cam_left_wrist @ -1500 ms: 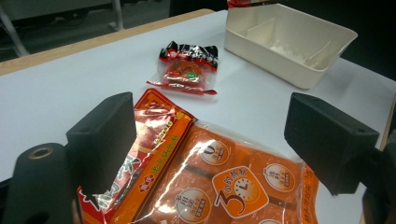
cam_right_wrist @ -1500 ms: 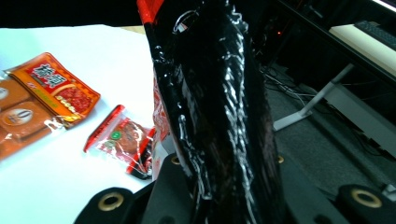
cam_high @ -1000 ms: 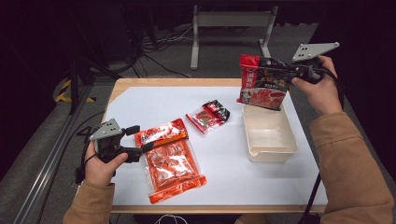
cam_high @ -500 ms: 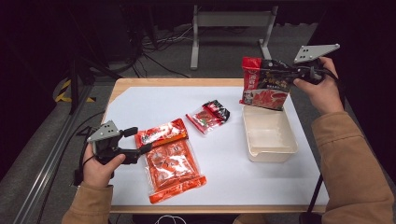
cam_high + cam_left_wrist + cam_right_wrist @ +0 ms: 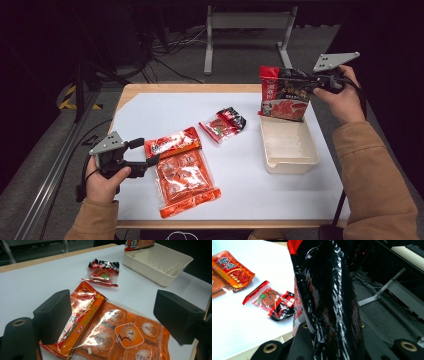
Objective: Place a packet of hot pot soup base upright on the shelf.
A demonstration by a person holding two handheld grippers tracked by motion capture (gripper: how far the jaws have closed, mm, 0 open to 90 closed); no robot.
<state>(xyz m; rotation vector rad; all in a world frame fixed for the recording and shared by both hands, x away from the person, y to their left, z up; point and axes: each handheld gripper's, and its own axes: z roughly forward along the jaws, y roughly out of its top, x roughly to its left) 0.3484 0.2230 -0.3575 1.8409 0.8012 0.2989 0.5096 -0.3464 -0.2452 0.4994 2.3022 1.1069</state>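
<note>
The big orange packet (image 5: 120, 337) under the left gripper (image 5: 110, 315) carries a round clock emblem with a large numeral 3 and Chinese characters too small to make out. Its red-orange header band, just inside the left jaw as that gripper's own view shows it, has yellow Chinese lettering. The small red and black snack packet (image 5: 103, 272) lies beyond this gripper's jaws, with white print on its black edge that stays unreadable. The left gripper's jaws stand wide apart, 1 on each side of the orange packet; they hover over it, though whether a pad brushes the wrapper is hard to judge.

The right gripper (image 5: 320, 84) has its jaws clamped on the upper part of the red and black pouch (image 5: 284, 97), which hangs upright from them. The pouch front shows a picture of red food and pale Chinese characters on the red top strip, blurred here. Its lower edge sits at the far end of the cream tray (image 5: 290, 150), directly below this gripper, on the white table (image 5: 165, 112).
</note>
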